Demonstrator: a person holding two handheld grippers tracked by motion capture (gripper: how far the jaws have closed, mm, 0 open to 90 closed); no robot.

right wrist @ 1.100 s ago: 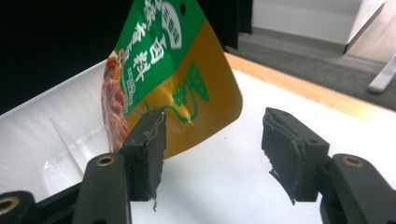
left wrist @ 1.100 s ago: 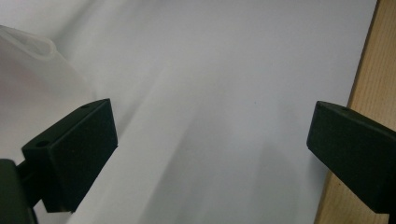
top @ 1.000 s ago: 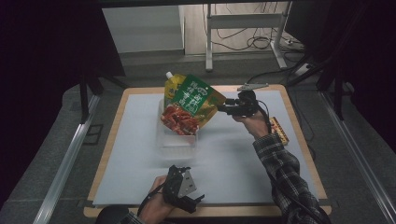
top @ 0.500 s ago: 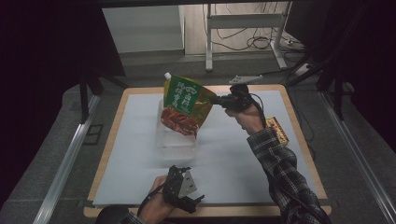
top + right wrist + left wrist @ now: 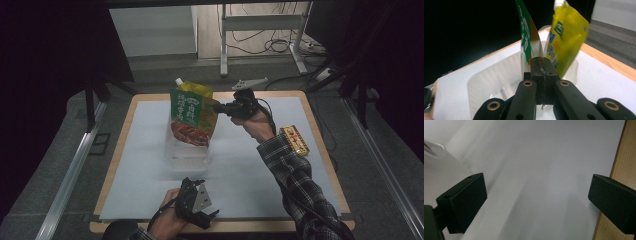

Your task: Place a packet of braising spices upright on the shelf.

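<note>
White mat (image 5: 260,165) bears one tub (image 5: 186,150), two pouches, one snack bar (image 5: 294,139).

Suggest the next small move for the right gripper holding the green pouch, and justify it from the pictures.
Probably lower it: the right gripper is shut on the green pouch, whose bottom hangs over the clear tray beside the yellow pouch.
</note>
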